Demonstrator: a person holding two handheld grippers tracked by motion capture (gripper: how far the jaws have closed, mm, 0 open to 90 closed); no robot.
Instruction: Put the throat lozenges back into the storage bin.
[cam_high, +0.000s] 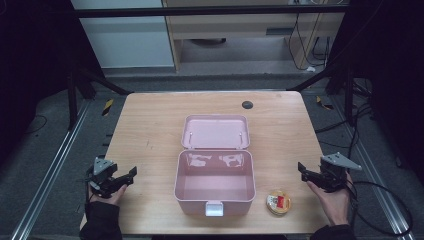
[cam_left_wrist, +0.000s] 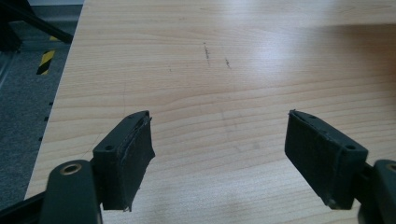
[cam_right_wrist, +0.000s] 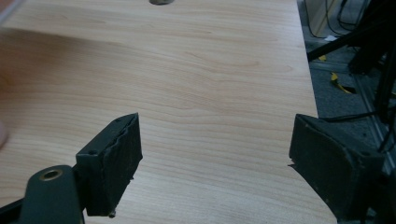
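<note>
Box: pink box (cam_high: 215, 186) at table (cam_high: 150, 125) centre, lid open, seen from above.
Tin: small round tin (cam_high: 278, 202) just right of it.
Left gripper (cam_left_wrist: 219, 154): jaws wide apart, holding nothing, over bare wood.
Right gripper (cam_right_wrist: 215, 163): same.

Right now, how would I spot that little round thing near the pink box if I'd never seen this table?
Start at the open pink box in the middle of the wooden table. Look just beside its front corner, on the side of the right gripper. There lies a small round container, yellowish with a red patch: the one loose item on the tabletop.
</note>
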